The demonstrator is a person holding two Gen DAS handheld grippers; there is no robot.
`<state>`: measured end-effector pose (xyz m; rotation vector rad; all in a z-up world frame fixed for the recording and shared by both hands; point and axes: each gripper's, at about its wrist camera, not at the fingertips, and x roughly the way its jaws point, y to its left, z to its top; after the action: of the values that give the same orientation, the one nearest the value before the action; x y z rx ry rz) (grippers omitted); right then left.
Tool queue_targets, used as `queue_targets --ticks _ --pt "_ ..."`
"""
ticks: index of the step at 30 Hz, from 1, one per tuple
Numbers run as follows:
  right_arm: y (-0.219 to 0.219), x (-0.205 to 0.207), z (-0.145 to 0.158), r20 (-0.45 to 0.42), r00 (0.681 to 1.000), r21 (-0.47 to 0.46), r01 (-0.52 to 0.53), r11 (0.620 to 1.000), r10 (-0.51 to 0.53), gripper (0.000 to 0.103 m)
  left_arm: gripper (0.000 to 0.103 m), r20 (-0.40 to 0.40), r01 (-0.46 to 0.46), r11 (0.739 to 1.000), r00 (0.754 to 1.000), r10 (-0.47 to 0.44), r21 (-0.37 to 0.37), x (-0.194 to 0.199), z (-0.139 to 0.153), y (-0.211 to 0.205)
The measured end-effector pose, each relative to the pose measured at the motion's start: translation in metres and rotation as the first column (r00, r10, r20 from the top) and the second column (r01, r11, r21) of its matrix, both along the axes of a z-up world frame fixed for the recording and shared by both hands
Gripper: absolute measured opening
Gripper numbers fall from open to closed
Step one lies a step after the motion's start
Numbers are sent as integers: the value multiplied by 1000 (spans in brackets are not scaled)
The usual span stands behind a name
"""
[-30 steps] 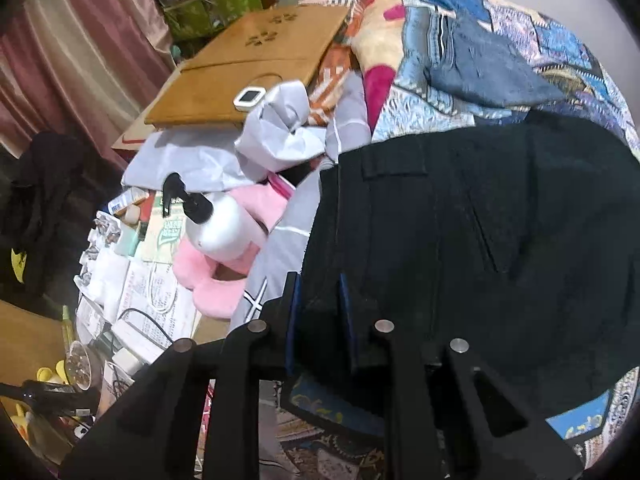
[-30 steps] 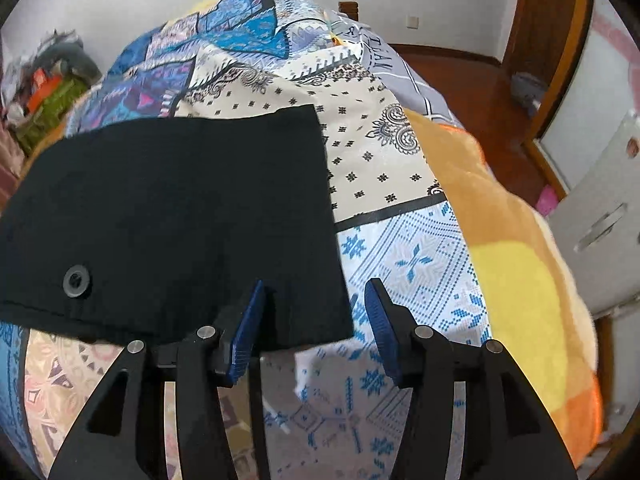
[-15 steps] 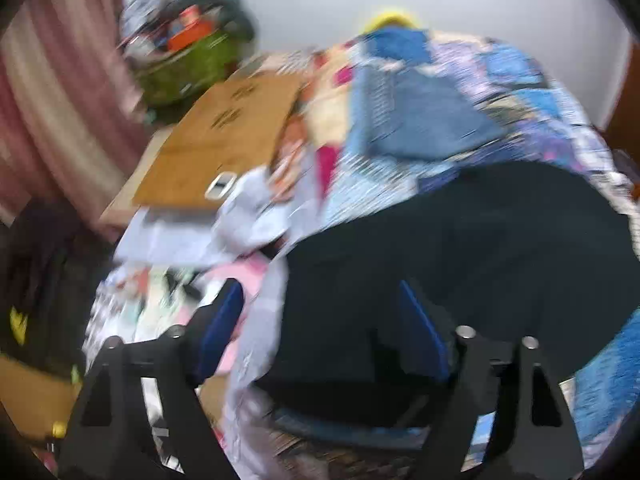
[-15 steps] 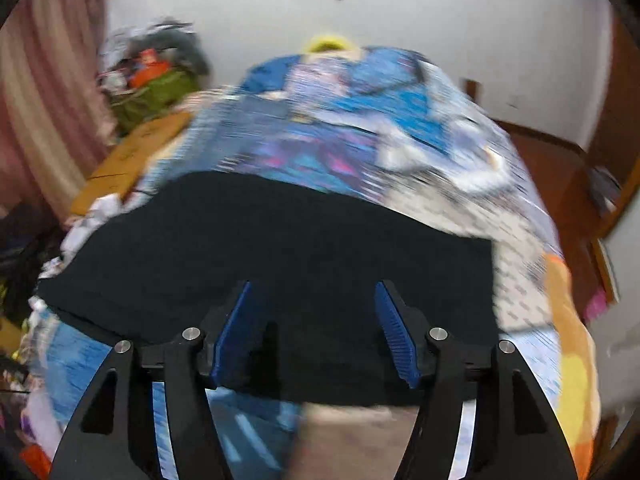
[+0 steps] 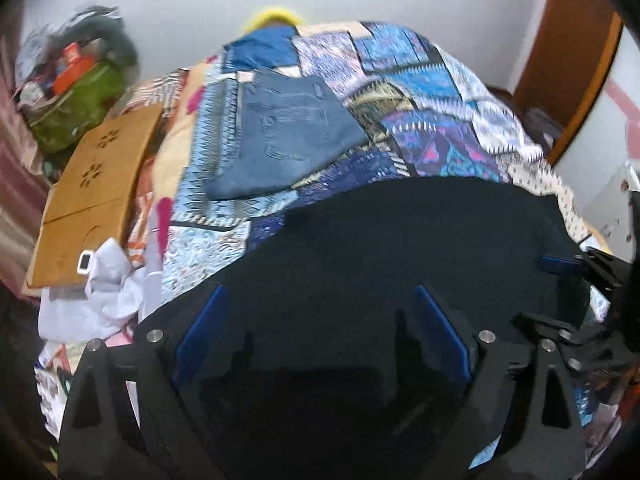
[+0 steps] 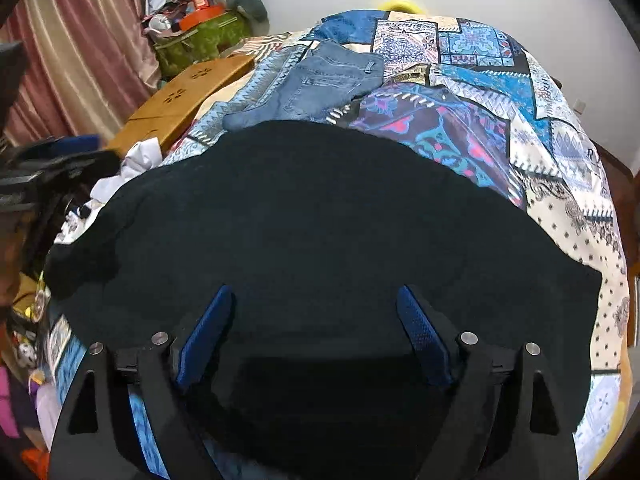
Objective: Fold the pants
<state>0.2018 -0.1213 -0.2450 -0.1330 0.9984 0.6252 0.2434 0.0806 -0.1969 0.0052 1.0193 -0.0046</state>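
Black pants lie folded flat on the patterned bedspread, filling the near part of both views. My left gripper is open and empty above the near left part of the pants. My right gripper is open and empty above their near middle. The right gripper also shows at the right edge of the left wrist view. Folded blue jeans lie farther back on the bed.
A wooden lap table lies along the bed's left side, with white cloth near it. A green bag of clutter and pink curtains are at the far left. A wooden door is on the right.
My left gripper opened and let go of the pants' edge. Both grippers pulled back and tilted up, now hovering over the folded black pants; the view swung toward the far wall.
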Motion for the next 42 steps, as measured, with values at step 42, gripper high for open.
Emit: queue_targets --ticks 42 --pt "-241 -21 -61 -276 707 254 707 660 -651 77 103 -37 -57 998 998 56 -39 -60 -37 -40"
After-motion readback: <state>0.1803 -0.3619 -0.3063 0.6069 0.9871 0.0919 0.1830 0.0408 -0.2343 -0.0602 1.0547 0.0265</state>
